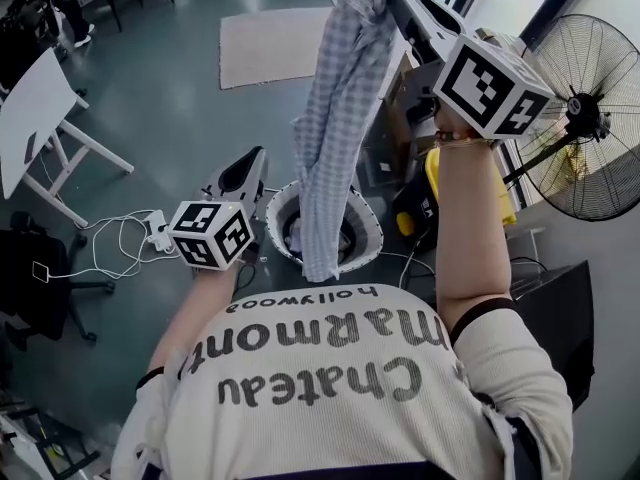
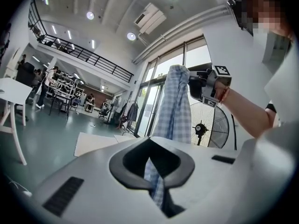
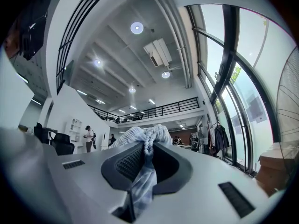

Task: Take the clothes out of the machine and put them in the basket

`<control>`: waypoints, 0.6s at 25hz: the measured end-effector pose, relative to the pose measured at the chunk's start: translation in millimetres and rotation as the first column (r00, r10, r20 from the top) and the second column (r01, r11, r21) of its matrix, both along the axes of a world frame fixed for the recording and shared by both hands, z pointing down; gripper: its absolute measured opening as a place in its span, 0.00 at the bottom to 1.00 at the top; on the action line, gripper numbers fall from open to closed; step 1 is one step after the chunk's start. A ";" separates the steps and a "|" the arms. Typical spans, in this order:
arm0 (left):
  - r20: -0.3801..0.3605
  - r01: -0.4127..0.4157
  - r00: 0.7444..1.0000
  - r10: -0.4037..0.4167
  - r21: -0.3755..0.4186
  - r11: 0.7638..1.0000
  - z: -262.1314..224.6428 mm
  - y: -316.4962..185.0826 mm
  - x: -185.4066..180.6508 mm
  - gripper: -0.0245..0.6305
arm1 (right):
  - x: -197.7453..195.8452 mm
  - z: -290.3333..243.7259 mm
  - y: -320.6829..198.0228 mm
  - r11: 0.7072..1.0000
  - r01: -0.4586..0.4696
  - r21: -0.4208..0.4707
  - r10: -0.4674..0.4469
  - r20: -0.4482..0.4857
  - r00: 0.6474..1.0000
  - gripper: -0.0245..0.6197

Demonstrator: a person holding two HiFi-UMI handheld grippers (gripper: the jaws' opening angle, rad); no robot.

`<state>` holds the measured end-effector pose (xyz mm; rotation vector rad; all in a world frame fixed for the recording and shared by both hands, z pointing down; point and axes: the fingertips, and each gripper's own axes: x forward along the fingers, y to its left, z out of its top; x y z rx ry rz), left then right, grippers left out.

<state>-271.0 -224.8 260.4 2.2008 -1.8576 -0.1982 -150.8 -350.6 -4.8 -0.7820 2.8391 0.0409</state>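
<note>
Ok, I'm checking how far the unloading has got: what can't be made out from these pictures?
Basket: shows in no view.
What remains in the machine's drum: head view, the hanging checked shirt covers most of the opening.
Left gripper: its view shows checked cloth in the slit between the jaws; pinched or merely behind, unclear.
Shirt's top: cut off by the head view's upper edge, above the right gripper.

Blue check on white grippers
The garment [image 1: 345, 118] in the right gripper [image 1: 400, 3] is blue-and-white check; that gripper and the left gripper [image 1: 250, 163] are white with black pads [image 3: 126, 162] and black-and-white marker cubes [image 1: 490, 88]; the floor [image 1: 180, 98] beneath them is grey-green.
</note>
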 end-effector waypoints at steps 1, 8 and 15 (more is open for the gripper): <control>0.003 0.006 1.000 -0.006 -0.001 1.000 0.3 -2.2 1.4 0.05 | 2.1 -0.5 -3.7 1.000 0.004 0.001 -0.004 0.004 1.000 0.13; 0.017 0.054 0.998 -0.054 0.001 0.999 -2.0 -8.3 3.2 0.05 | 14.2 -14.8 -25.2 1.000 0.017 0.017 -0.018 0.042 0.999 0.13; 0.029 0.068 0.997 -0.067 -0.014 0.998 2.8 -10.7 11.2 0.05 | 30.2 -8.1 -56.3 1.000 -0.013 -0.005 0.013 0.038 0.999 0.13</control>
